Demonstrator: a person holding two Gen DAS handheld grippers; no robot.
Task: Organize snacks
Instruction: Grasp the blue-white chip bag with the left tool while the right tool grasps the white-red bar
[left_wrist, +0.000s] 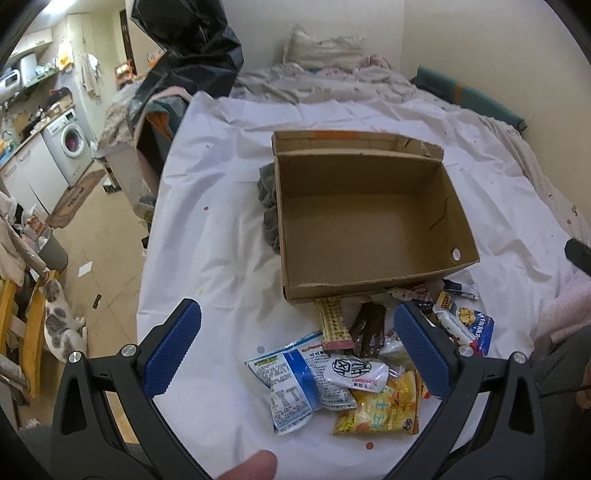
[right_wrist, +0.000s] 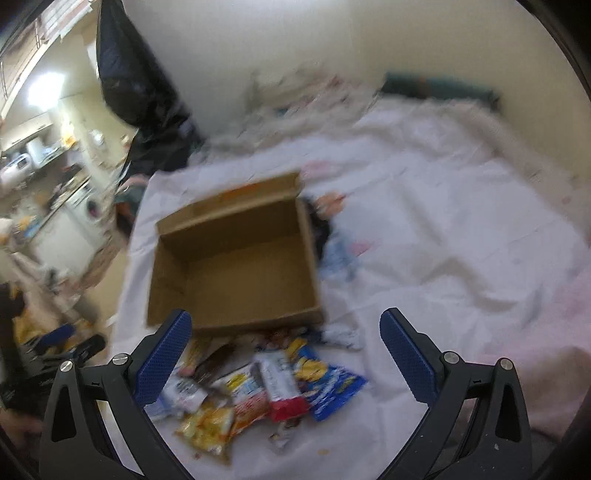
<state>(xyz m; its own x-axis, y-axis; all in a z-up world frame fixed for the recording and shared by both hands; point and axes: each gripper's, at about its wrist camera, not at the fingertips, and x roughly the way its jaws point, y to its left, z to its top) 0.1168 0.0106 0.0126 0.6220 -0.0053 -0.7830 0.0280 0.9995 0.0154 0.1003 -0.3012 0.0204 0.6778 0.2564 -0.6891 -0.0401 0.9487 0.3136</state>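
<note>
An open, empty cardboard box (left_wrist: 369, 221) (right_wrist: 236, 266) sits on a white sheet. In front of it lies a heap of snack packets: a blue-and-white bag (left_wrist: 291, 380), a yellow bag (left_wrist: 384, 406), a white pouch (left_wrist: 356, 371), a brown bar (left_wrist: 369, 326) and a blue bag (left_wrist: 469, 325) (right_wrist: 332, 380). My left gripper (left_wrist: 297, 347) hangs open above the heap, its blue pads (left_wrist: 173, 350) either side of it. My right gripper (right_wrist: 286, 354) is open too, over the same heap, with a red-and-white bar (right_wrist: 282, 387) between its fingers' lines. The right wrist view is blurred.
The sheet covers a bed (left_wrist: 221, 221) with rumpled bedding (left_wrist: 325, 77) at the far end and a wall behind. A grey cloth (left_wrist: 267, 206) lies left of the box. Left of the bed are the floor, a cat (left_wrist: 61, 328), a washing machine (left_wrist: 70, 144) and a black bag (left_wrist: 188, 40).
</note>
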